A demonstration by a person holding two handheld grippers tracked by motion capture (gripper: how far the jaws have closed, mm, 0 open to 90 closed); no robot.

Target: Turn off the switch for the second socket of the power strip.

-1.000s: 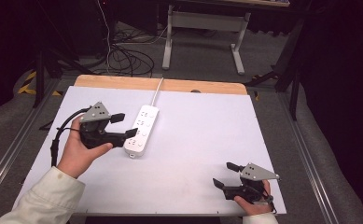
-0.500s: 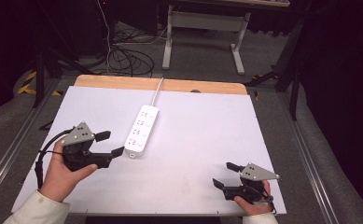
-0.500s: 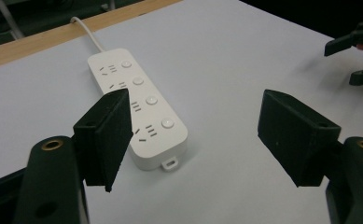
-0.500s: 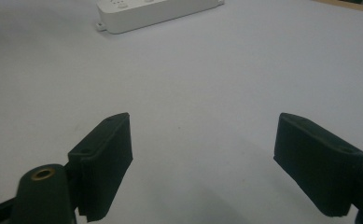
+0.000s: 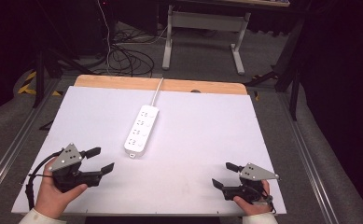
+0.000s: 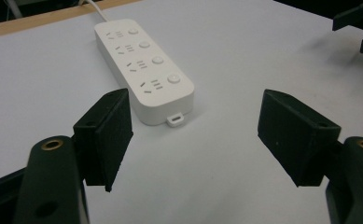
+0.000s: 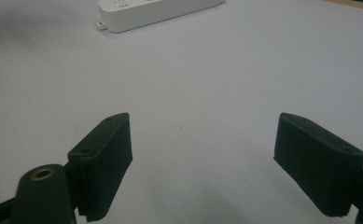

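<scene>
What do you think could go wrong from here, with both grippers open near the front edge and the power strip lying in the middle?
The power strip has a cord running off the far edge; a pull could make it drag or twist the strip. The left gripper trails a looping cable that might snag at the table's edge. The right gripper sits close to the front edge and could slip off.

Dark room, grey floor, tangled cables

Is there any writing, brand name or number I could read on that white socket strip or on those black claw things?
None can be read.
Power strip: no words or brand, just socket slots and round buttons.
Left claw and right claw: plain black, no label visible.
White table cover: blank.
</scene>
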